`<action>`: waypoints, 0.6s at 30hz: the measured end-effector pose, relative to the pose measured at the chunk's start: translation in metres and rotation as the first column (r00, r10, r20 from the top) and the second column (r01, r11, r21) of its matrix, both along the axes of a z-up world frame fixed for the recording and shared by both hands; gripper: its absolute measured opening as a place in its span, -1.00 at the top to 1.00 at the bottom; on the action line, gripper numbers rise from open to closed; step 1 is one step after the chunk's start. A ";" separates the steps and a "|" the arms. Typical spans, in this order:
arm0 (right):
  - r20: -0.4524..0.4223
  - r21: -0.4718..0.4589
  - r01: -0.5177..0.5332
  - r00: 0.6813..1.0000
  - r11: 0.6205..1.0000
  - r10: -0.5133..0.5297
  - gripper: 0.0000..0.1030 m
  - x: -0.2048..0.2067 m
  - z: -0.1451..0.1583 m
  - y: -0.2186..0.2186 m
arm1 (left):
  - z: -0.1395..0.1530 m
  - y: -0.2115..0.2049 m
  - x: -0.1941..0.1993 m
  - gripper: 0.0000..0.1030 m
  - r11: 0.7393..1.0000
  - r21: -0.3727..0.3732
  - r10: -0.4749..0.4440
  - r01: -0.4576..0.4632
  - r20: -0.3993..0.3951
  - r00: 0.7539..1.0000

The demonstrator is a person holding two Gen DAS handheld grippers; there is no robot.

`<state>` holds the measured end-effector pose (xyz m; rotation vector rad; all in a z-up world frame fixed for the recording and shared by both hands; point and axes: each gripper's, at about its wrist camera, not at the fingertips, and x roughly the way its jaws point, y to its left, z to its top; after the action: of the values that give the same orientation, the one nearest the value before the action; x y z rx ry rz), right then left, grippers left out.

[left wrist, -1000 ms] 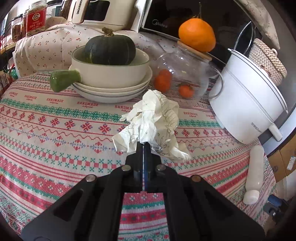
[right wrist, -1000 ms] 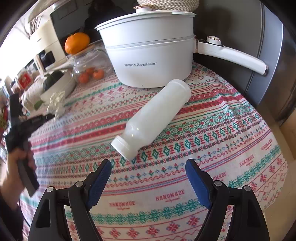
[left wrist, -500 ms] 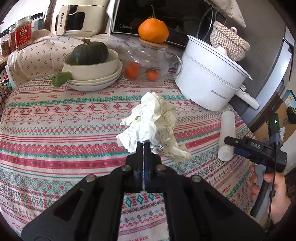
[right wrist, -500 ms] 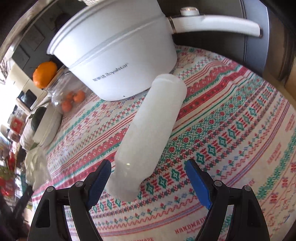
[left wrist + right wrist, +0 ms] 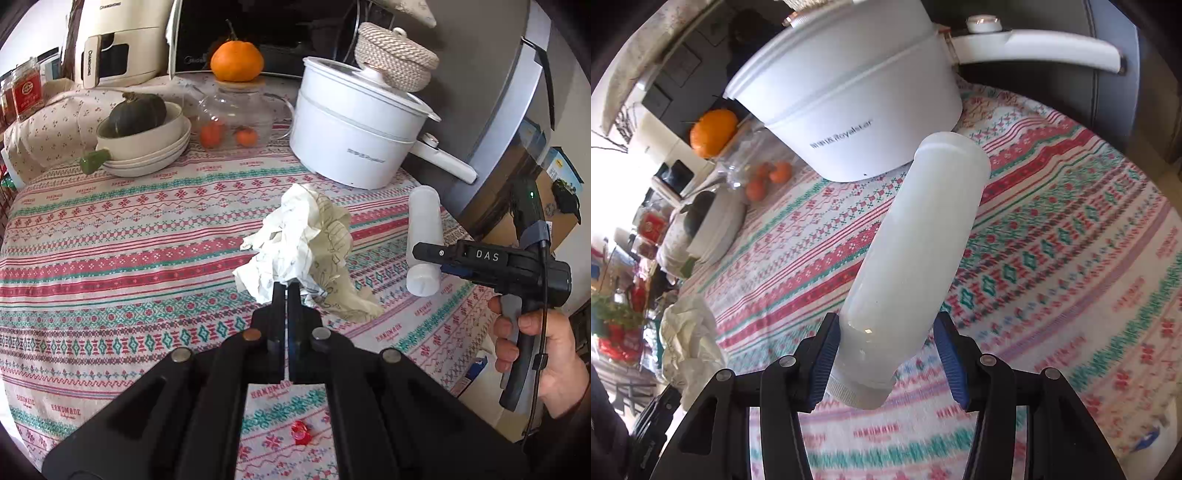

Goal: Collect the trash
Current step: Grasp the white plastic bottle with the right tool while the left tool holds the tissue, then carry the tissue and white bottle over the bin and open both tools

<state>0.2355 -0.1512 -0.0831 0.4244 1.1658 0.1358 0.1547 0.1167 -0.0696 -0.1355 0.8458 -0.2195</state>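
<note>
A: What has the left gripper [image 5: 285, 291] got?
B: Its fingers are clenched on the crumpled paper [image 5: 303, 247], held above the patterned cloth of the desk [image 5: 110, 258].
A: And the right gripper [image 5: 886, 354]?
B: Its jaws have just been closing around the neck end of the white bottle [image 5: 916, 251], which lies on the desk; one pad touches, the other stands just clear.
A: Beyond that?
B: The white pot [image 5: 849, 110], just behind the bottle's base.

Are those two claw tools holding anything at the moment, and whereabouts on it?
The left gripper pinches the crumpled paper by its near edge. The right gripper has been closing around the white bottle near its cap end; one pad still shows a gap.
</note>
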 end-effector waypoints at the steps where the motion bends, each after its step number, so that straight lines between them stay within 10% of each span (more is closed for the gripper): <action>1: 0.006 0.001 -0.008 1.000 1.000 0.008 -0.03 -0.006 0.008 -0.004 | 0.006 -0.006 -0.006 0.98 1.000 0.006 -0.013 0.013 0.005 1.000; 18: 0.069 -0.047 -0.089 0.993 0.995 0.092 -0.03 -0.129 0.099 -0.075 | 0.052 -0.109 -0.115 0.98 0.970 -0.138 -0.194 0.199 0.049 0.980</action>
<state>0.1063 -0.2262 0.0158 0.3261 1.1161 0.2021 0.0400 0.0078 -0.0172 -0.1812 0.8082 -0.4680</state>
